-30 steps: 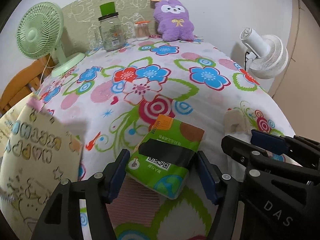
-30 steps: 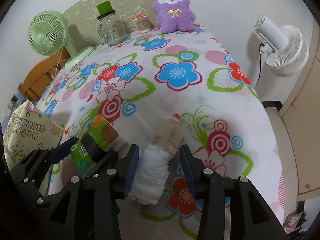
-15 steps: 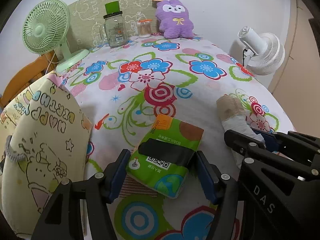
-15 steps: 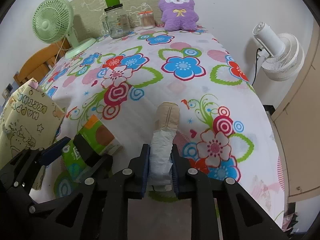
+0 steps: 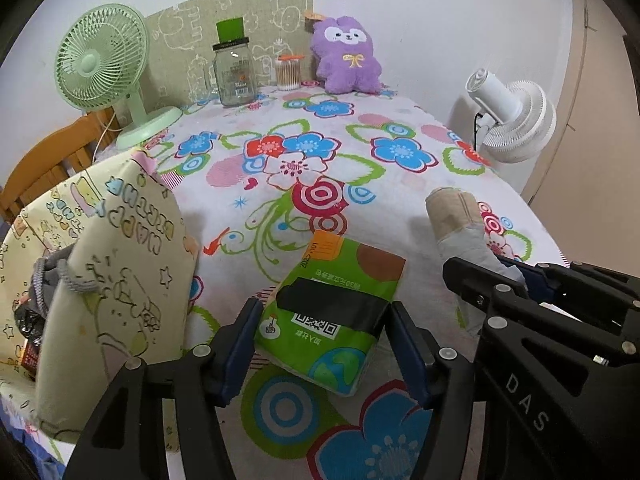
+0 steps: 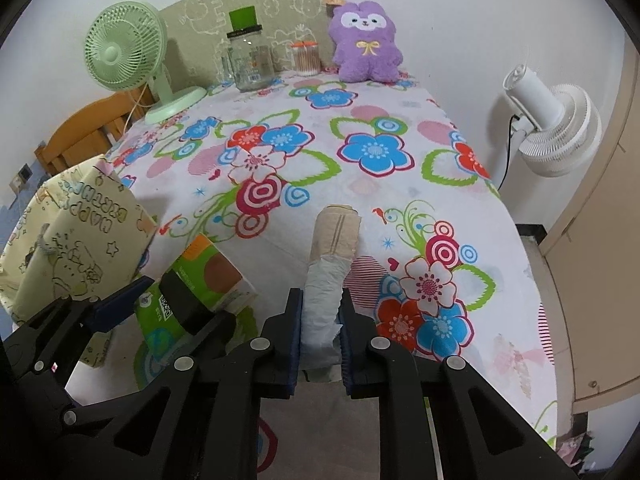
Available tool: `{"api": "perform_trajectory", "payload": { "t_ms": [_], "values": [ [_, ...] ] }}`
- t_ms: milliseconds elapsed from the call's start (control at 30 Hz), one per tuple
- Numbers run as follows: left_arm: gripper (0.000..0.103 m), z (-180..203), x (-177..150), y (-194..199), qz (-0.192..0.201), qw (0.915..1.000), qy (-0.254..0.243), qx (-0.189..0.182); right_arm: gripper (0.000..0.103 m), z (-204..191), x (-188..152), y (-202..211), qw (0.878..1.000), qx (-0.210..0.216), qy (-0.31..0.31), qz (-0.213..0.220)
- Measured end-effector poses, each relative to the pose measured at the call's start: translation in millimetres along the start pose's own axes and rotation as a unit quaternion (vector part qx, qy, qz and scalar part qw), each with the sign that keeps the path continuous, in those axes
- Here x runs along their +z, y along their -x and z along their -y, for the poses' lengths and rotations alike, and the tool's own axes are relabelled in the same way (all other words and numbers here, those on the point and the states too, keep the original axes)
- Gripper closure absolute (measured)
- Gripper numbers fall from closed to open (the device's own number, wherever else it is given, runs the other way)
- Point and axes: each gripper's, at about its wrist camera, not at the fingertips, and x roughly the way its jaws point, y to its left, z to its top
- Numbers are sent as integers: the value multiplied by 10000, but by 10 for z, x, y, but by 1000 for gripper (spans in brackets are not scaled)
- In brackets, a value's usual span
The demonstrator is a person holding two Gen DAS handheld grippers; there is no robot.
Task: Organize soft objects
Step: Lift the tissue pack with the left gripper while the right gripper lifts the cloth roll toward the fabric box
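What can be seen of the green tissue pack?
The tissue pack is a soft rectangular packet in glossy green wrap with an orange corner, a brown spot, a globe print, a QR code and a black band across it. It tilts between the left gripper's jaws, which press its sides, over the floral cloth.

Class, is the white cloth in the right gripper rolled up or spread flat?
Rolled up: the white cloth forms a tight tube between the right gripper's pads.
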Motion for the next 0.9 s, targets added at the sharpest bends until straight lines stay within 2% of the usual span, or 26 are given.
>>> {"api": "perform_trajectory", "payload": {
  "t_ms": [900],
  "values": [
    [39, 25, 189, 774, 734, 9972, -150, 3, 84, -142, 93, 878, 9961, -110, 50, 876]
  ]
}}
